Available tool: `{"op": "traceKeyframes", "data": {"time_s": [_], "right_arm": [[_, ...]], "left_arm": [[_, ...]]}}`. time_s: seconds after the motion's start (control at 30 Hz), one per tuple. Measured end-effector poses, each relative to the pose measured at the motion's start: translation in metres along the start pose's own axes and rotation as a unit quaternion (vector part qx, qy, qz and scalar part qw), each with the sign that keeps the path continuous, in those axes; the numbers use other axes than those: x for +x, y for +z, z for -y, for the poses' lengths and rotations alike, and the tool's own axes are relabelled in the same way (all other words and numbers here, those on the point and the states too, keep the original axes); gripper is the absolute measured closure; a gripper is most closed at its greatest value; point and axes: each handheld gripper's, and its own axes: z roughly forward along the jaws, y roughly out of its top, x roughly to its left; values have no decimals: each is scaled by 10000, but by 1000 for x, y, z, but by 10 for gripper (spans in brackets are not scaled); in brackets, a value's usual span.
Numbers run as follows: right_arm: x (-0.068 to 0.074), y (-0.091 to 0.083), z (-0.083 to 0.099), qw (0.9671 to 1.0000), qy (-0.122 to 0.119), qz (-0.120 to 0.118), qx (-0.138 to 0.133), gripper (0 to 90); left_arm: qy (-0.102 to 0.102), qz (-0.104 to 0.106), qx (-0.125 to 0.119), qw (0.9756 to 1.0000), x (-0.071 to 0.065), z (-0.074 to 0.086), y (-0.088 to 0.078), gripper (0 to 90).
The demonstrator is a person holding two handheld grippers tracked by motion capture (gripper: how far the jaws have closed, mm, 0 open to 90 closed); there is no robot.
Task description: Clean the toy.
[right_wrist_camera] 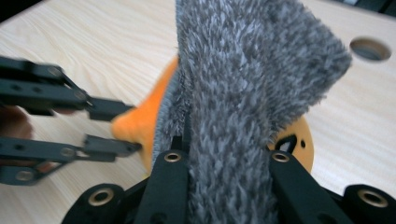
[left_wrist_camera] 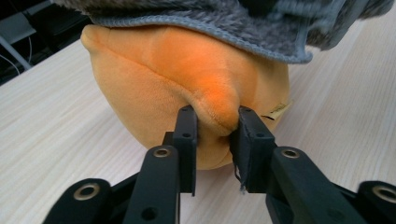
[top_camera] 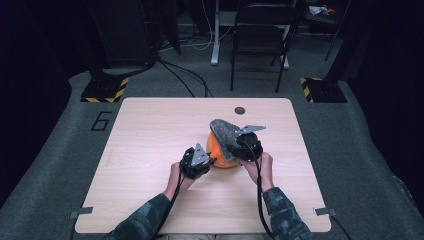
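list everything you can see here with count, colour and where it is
plush toy: 1, orange, on the table right of centre, under the grey fabric
fuzzy fabric piece: 1, grey, draped over the plush toy's top
table: 1, light wood, centre of the high view
cable hole: 1, dark, near the table's far edge
folding chair: 1, black, on the floor beyond the table
striped floor bases: 2, black and yellow, off the table's far corners
left gripper: 1, black, fingers pinching a fold of the plush toy
right gripper: 1, black, closed on the fuzzy fabric piece
sleeves: 2, camouflage, bottom edge
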Motion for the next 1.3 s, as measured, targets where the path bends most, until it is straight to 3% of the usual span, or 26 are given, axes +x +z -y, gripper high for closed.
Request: {"op": "traceKeyframes", "data": {"time_s": [0.13,0.2,0.23,0.3,0.5,0.8,0.97,1.17,1.3], "right_arm": [[11,-4,-5,9998,-98,-106,-137,780],[16,1,-5,9996,-257,-78,-9,780],[19,4,-5,9995,-322,0,55,781],[20,7,-4,9996,-237,96,137,782],[2,7,3,9993,-98,278,219,784],[-29,6,20,9974,359,513,366,785],[-49,11,34,9937,694,684,555,785],[-68,23,51,9874,1097,610,967,784],[-71,22,52,9868,1112,648,983,784]], "left_arm": [[36,12,-26,10000,-2,-1,1,748],[152,-28,54,9999,-3,-2,1,758],[100,-4,68,9999,-3,-1,1,763],[67,30,99,9999,-2,0,1,773],[98,37,114,9999,-2,0,2,777],[-23,115,114,9999,1,3,2,775],[-52,134,136,9998,3,4,2,773],[-84,133,142,9998,4,5,1,771],[-97,171,123,9997,6,6,1,769]]}}
